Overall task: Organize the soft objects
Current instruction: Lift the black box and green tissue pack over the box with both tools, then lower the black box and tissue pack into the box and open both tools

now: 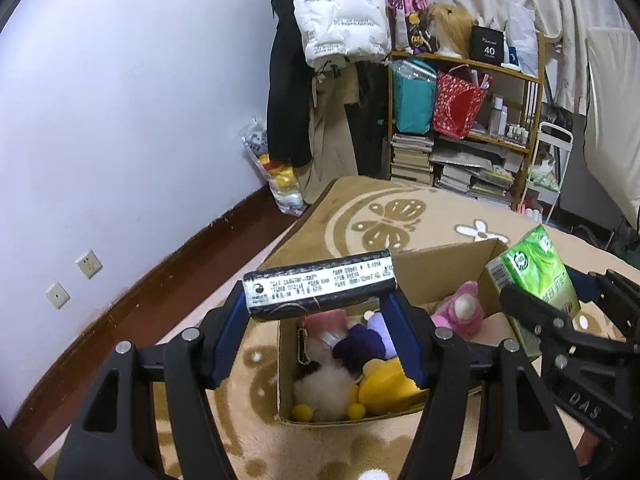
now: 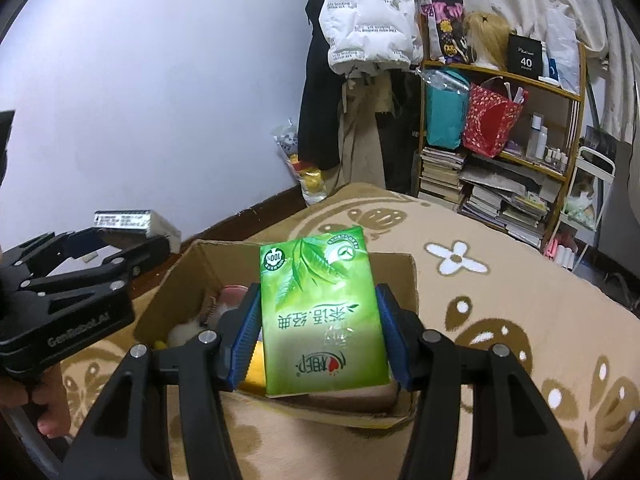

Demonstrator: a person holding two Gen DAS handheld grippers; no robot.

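My left gripper [image 1: 318, 300] is shut on a black tissue pack with a white label [image 1: 320, 286], held crosswise between the blue pads above an open cardboard box [image 1: 286, 368]. Inside the box lie a pink plush [image 1: 460, 314], a purple one [image 1: 360, 340], a yellow one [image 1: 386, 386] and a white fluffy one [image 1: 324, 390]. In the right wrist view my right gripper [image 2: 318, 296] is shut on a green tissue pack [image 2: 320, 312] over the same box [image 2: 304, 249]. The left gripper [image 2: 120, 240] with its black pack [image 2: 132, 220] shows at the left there.
The box stands on a beige patterned carpet [image 1: 400, 216]. Behind it are a wooden shelf [image 1: 472, 120] with books and bags, hanging coats [image 1: 340, 12], and a plastic bag of toys [image 1: 280, 176] by the wall. A hand [image 2: 44, 404] holds the left gripper.
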